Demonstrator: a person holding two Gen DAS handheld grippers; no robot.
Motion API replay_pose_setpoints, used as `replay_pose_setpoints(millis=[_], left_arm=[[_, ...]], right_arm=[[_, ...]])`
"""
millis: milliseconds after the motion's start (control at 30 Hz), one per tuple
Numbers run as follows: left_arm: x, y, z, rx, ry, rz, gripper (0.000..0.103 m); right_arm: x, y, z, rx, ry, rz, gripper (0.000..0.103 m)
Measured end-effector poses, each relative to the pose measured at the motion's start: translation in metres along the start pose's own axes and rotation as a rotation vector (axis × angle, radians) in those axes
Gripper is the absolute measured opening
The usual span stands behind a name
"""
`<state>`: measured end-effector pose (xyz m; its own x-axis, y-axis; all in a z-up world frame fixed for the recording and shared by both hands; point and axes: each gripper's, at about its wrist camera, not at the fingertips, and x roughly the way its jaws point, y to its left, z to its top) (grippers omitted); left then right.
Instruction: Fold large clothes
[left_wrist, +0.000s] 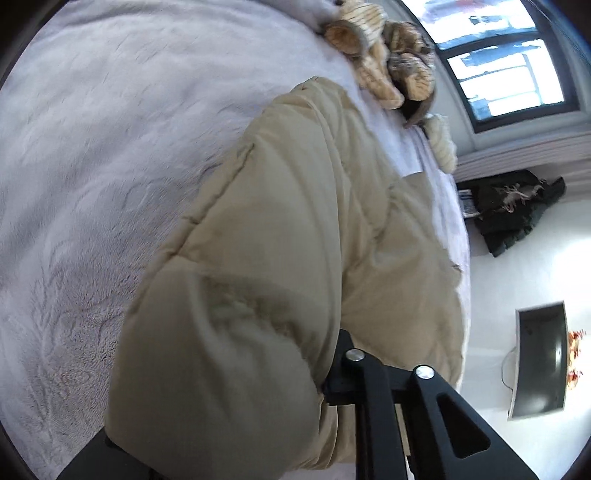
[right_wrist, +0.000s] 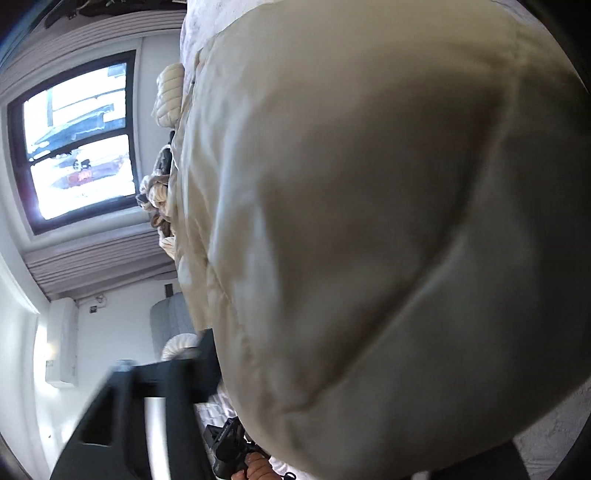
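Two claws, left claw (left_wrist: 332, 384) angled down, gripping beige coat (left_wrist: 280, 229)

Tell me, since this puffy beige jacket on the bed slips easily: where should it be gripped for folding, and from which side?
Probably at a thin edge or stitched seam of the beige jacket, not a puffed panel, which looks too bulky to pinch. Come in low from the bed's near side, where the left gripper already pinches a fold with narrow jaws. The quilting lines mark flatter spots.
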<state>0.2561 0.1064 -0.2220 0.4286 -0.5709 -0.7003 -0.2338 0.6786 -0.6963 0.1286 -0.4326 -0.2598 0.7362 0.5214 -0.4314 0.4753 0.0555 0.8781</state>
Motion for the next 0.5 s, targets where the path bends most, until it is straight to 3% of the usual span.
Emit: replay_pose_setpoints(millis=[67, 167, 500], left_arm=[[-0.011, -0.005, 0.000, 0.017, -0.009, -0.031, 0.016], [-0.031, -0.011, -0.003, 0.044, -0.014, -0.061, 0.016], [-0.099, -0.005, -0.038, 0.084, 0.055, -0.096, 0.016]], right_arm=[[-0.004, 0.005, -0.003, -0.016, 0.000, 0.017, 0.028], [-0.009, 0.013, -0.006, -0.046, 0.010, 0.042, 0.024], [-0.060, 0.020, -0.047, -0.090, 0.071, 0.055, 0.023]])
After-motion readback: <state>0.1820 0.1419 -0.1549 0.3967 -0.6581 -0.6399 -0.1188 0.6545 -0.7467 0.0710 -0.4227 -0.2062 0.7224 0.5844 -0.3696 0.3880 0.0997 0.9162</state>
